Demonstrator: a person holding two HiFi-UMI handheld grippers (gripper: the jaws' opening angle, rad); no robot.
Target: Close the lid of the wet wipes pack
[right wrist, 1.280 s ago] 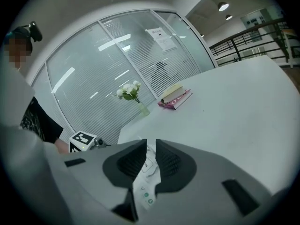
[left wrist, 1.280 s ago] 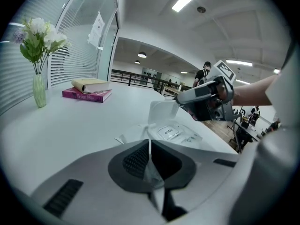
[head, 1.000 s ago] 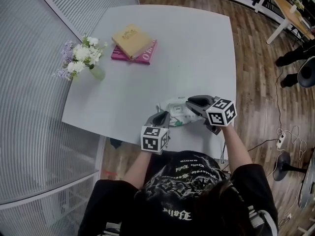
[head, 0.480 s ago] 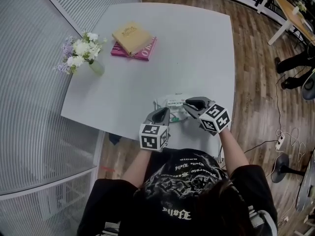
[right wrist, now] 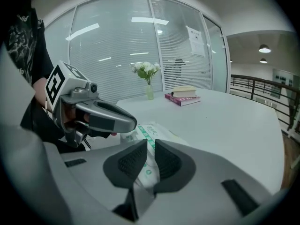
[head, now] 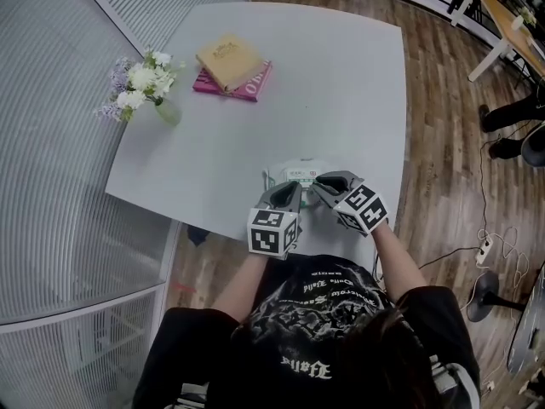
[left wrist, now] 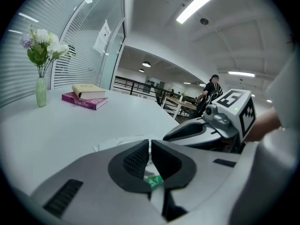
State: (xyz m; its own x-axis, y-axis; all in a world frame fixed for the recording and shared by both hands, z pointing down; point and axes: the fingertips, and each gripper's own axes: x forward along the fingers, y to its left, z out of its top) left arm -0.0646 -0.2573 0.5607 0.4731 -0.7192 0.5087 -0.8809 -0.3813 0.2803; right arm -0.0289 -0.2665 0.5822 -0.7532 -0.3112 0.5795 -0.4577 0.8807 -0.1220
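The wet wipes pack, white with green print, lies flat on the white table close to its near edge. Both grippers sit side by side at the pack's near side. My left gripper has its jaws all but touching, with the pack just beyond its tips and a green bit of label showing below them. My right gripper hangs over the pack with only a thin slit between its jaws. Neither visibly grips anything. The lid itself is hidden behind the jaws.
Two stacked books lie at the table's far left. A small vase of flowers stands near the left edge. Wooden floor with cables lies to the right of the table. A person stands far back by other desks.
My right gripper has come down and leftward, closer to the left one. The pack now lies flat just ahead of both sets of tips instead of between them.
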